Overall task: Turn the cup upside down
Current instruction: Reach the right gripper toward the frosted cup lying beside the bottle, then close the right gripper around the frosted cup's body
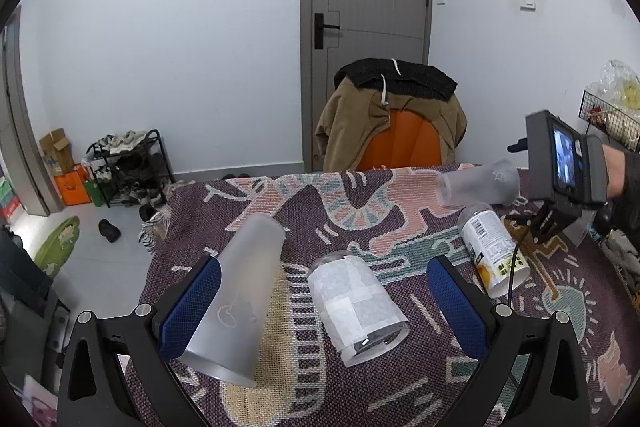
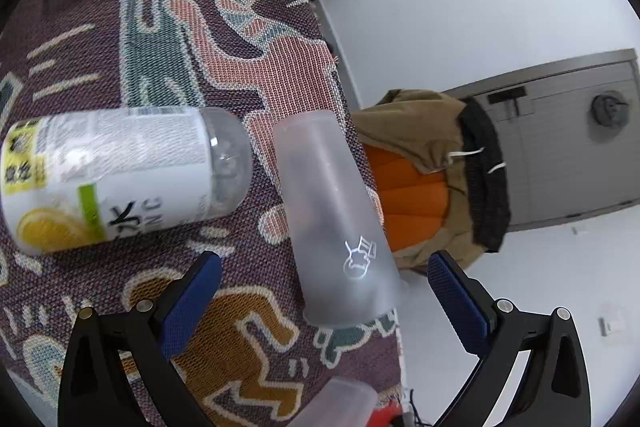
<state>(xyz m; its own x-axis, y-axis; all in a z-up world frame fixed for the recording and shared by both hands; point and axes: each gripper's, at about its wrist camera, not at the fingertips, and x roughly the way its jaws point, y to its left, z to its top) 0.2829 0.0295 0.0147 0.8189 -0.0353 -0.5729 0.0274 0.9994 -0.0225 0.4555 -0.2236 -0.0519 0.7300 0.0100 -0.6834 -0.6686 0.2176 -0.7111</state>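
In the left wrist view a frosted cup (image 1: pixel 240 295) stands upside down next to my left fingers (image 1: pixel 192 307), and a clear cup with white tape (image 1: pixel 356 307) stands upside down between them. My left gripper (image 1: pixel 324 307) is open and empty. Another frosted cup (image 1: pixel 478 183) lies on its side at the table's far edge; in the right wrist view it (image 2: pixel 340 227) lies between the open fingers of my right gripper (image 2: pixel 324 303), untouched. The right gripper's body (image 1: pixel 568 163) shows at the right of the left wrist view.
A labelled cup (image 1: pixel 494 253) (image 2: pixel 116 179) stands upside down beside the lying frosted cup. A patterned cloth (image 1: pixel 360 211) covers the table. A chair with a brown jacket (image 1: pixel 392 123) stands behind the far edge. A wire basket (image 1: pixel 612 119) is at the right.
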